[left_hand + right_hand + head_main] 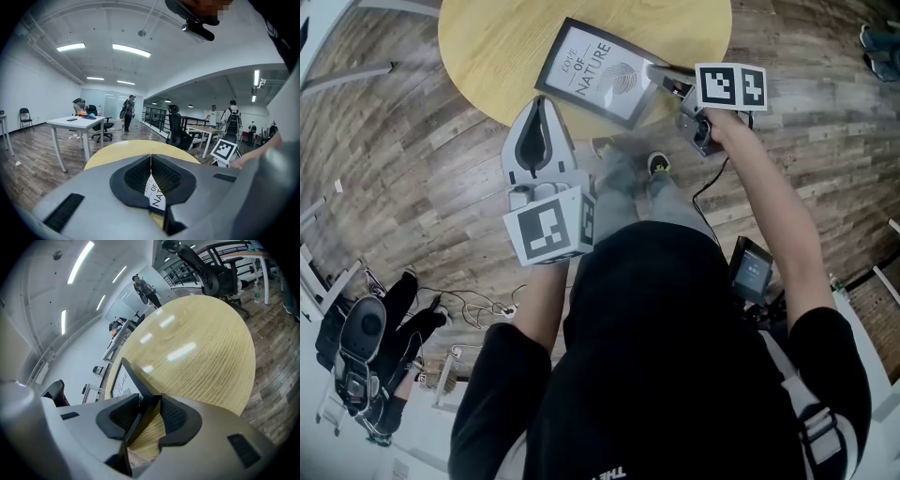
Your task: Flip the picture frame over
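Over the round wooden table (pixel 487 56), I see the picture frame (pixel 595 73) print side up, its edge caught between the parted jaws of my right claw (pixel 151 414) and resting against one pad only, while my left claw (pixel 541 105), jaws together and empty, hovers just short of the frame.

1. Bright, even indoor light falls from ceiling strip lights (pixel 126 49); shadows stay soft.
2. Their reflections leave pale glare streaks on the round table (pixel 211 319).
3. Both gripper views are fisheye, bowed, with black corners.
4. The left claw (pixel 151 161) looms close and slightly soft.
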The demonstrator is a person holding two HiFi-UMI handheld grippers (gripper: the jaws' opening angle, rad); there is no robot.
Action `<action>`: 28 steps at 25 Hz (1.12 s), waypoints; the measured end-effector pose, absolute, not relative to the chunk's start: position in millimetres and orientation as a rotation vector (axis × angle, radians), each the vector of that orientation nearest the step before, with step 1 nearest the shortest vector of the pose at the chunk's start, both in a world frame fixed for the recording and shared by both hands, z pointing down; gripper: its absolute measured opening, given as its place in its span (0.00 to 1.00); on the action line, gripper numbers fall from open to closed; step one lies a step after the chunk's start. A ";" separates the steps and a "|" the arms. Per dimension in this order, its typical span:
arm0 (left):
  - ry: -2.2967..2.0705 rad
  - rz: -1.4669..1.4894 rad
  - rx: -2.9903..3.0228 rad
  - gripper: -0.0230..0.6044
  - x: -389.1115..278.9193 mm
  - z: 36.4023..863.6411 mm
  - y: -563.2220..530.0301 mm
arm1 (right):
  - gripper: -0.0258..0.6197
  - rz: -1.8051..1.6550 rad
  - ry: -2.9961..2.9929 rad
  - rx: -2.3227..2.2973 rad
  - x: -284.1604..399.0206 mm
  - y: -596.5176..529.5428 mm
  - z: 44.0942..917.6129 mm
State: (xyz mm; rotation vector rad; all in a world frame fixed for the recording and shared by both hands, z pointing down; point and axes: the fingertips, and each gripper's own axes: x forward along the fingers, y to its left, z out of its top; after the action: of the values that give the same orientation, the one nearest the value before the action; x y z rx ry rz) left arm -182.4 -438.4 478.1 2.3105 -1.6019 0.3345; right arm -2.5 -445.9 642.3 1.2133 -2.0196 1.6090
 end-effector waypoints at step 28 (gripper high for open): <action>-1.616 0.354 2.283 0.07 -191.6 479.0 -444.6 | 0.32 0.888 -1.882 1.207 -3.3 -452.8 651.3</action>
State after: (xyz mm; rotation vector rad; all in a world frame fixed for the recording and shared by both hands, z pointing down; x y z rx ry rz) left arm -191.6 -444.6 479.0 2.2829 -1.6164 0.3539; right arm -3.3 -452.8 651.3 1.2070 -1.8824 0.8884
